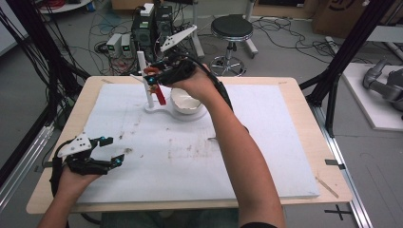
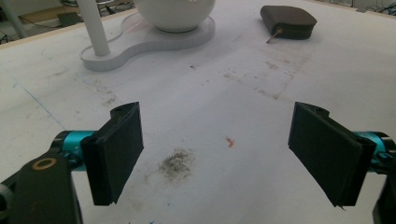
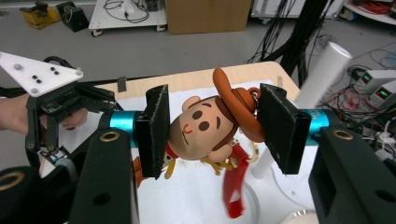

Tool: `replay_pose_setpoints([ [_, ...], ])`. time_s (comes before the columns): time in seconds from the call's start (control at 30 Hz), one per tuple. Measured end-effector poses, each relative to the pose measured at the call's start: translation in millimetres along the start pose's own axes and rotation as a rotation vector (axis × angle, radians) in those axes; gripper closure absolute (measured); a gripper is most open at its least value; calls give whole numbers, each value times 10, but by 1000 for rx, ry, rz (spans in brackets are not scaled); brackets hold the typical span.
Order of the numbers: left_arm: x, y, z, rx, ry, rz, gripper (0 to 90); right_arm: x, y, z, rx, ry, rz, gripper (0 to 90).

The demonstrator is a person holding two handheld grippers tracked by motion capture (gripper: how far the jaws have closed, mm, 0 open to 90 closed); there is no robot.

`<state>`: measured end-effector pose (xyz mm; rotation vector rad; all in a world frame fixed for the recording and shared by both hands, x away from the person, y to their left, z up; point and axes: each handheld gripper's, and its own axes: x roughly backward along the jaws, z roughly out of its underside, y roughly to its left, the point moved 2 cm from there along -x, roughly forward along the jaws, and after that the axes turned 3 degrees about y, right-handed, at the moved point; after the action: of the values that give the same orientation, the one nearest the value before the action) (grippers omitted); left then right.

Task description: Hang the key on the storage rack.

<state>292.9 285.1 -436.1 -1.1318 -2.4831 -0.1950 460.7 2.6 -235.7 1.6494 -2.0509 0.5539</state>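
We hold the toy keychain point(image 3: 210, 126), light and firm but dangly, by its head in the right hand-held gripper point(image 3: 210, 123); the left hand-held gripper point(image 2: 215, 154) stands wide, empty.

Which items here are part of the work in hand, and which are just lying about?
In use:
- cowboy figure keychain, clamped by the right gripper
- white stand with post
- white bowl

Lying about:
- dark pad
- stool
- left gripper, open and idle

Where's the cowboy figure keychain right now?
The cowboy figure keychain is clamped between the right gripper pads, held above the table at its far side, beside the white post and bowl.
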Motion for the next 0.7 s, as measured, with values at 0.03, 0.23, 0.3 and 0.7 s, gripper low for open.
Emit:
replay_pose_setpoints([
  [0.03,8,-1,4,1,0,1,179,-44,-4,-23,4,1,-1,466],
  [0.23,51,-4,32,6,1,-4,179,-217,-31,-116,-1,9,-14,466],
  [0.3,66,-5,39,7,0,-8,179,-270,-52,-145,1,4,-13,466],
  [0.7,159,3,82,14,-5,-22,180,-506,-213,-244,-19,30,43,466],
])
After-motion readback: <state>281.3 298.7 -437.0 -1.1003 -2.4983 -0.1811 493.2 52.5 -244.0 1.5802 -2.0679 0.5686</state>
